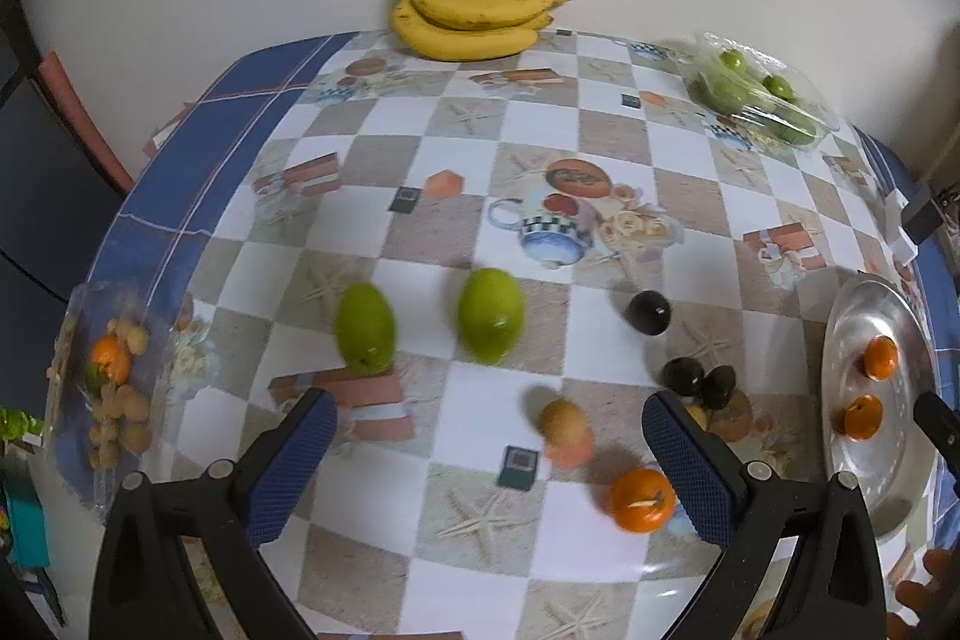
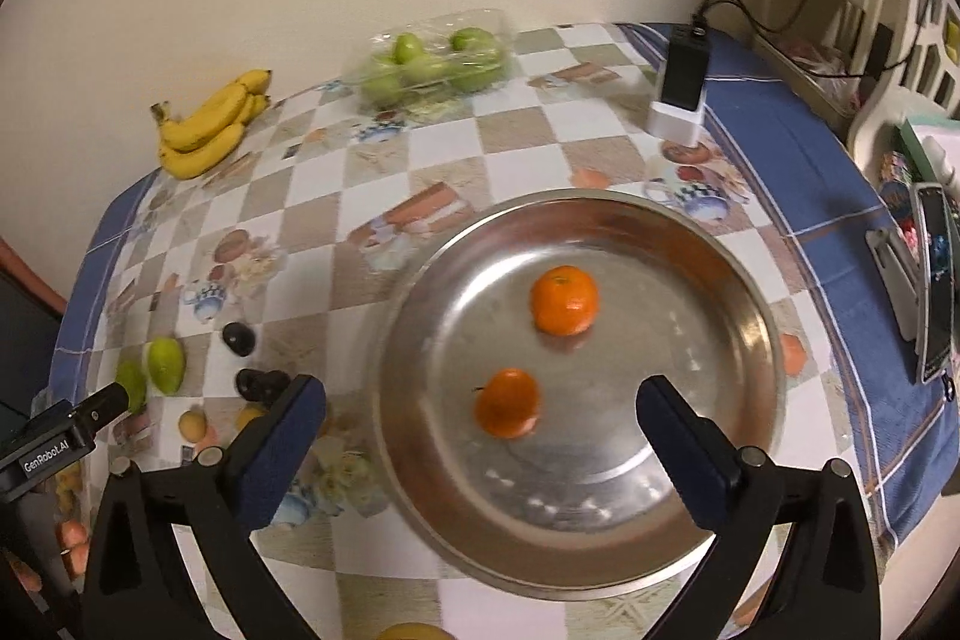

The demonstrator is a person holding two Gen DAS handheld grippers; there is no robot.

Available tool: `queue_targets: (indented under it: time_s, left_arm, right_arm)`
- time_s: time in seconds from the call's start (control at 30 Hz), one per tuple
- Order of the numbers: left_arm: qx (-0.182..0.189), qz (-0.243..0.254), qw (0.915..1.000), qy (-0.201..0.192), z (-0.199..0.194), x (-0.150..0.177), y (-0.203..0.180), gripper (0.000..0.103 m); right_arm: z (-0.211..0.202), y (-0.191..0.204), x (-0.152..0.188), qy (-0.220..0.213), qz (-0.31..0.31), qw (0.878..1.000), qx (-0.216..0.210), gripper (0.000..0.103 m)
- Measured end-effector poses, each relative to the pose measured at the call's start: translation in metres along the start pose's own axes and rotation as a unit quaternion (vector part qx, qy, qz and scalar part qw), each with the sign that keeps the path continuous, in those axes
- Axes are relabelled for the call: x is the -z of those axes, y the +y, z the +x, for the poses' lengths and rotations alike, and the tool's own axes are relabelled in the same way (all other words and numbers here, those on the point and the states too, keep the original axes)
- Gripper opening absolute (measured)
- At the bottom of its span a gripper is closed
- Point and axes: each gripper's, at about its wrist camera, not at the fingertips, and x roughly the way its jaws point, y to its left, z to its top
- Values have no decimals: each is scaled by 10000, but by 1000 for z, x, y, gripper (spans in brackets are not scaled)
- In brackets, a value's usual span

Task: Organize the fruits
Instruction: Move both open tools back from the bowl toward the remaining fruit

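A round steel plate (image 2: 744,292) holds two oranges: one (image 2: 564,300) near its middle, another (image 2: 507,403) closer to me. My right gripper (image 2: 480,412) hangs open above the plate with the nearer orange lying loose between its fingers. In the left wrist view my left gripper (image 1: 483,418) is open over the table. A small tan fruit (image 1: 561,421) lies between its fingers, and a loose orange (image 1: 641,499) sits beside the right finger (image 1: 690,466). Two green mangoes (image 1: 366,327) (image 1: 489,315) and three dark avocados (image 1: 649,313) (image 1: 684,375) (image 1: 720,387) lie beyond.
Bananas (image 1: 474,17) rest against the back wall. A clear box of green fruit (image 1: 759,97) stands at the back right. A clear bag with an orange and small tan fruits (image 1: 114,388) lies at the left edge. A black charger (image 2: 683,85) and a phone stand (image 2: 927,280) are on the right.
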Motion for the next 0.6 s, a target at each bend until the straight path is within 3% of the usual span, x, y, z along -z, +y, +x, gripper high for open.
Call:
queue_targets:
  time_s: [0.23,0.6]
  left_arm:
    - [-77,-149,9998,-90,-3,8,34,103]
    - [243,-434,9987,102,10,12,70,103]
  right_arm:
    - [5,41,4,59,-346,9981,-511,103]
    - [27,106,19,397,-815,9892,-1155,103]
